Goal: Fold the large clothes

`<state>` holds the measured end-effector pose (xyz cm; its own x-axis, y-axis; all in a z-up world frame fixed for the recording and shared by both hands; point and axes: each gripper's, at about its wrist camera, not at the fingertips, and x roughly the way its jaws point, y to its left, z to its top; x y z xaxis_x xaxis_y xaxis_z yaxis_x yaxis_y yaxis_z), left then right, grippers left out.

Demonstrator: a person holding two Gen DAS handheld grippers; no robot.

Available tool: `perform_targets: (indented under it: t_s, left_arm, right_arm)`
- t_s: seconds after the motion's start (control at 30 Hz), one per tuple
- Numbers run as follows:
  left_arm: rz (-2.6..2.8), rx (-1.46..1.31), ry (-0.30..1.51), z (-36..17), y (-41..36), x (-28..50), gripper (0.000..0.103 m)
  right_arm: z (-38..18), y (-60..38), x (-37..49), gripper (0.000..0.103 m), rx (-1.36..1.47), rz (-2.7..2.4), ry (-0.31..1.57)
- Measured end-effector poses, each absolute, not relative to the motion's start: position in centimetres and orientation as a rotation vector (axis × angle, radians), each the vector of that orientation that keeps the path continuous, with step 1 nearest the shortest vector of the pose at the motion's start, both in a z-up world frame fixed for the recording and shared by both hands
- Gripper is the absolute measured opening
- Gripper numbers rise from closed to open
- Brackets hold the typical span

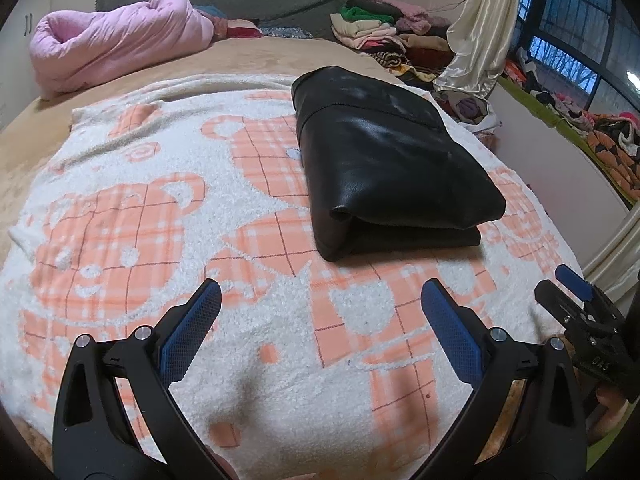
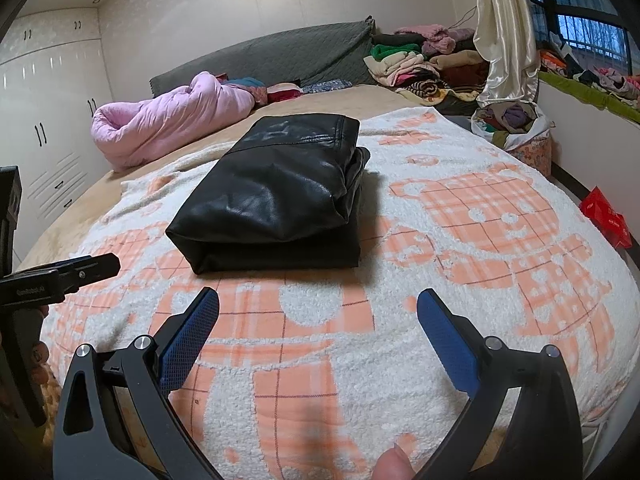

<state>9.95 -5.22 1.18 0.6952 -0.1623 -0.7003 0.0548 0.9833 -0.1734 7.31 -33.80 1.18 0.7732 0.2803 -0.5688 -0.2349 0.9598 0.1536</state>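
Both the left gripper (image 1: 320, 300) and the right gripper (image 2: 318, 308) had jaws spread wide, holding nothing. The folded black leather garment (image 1: 384, 168) lay ahead of the jaws on the bear-patterned blanket (image 1: 160, 248). Judged complete; any tidying should press edges lightly. Gripper lettering was too small to read.

- Folded jacket (image 1: 384, 160) lies on blanket (image 1: 160, 208), ahead of both grippers
- Quilt bundle (image 1: 116, 40) behind blanket, far left
- Clothes pile (image 1: 384, 32) far right, by curtain (image 1: 480, 28)
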Motion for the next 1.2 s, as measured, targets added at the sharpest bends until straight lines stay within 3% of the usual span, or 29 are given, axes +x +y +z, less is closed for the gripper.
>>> perform_targets:
  t_s: [1.2]
  left_arm:
    - [-0.113,-0.142,0.78,0.98,-4.51,10.03,0.094]
  right_arm:
    - [1.19,-33.65,7.31,0.099,0.061,0.262,0.629]
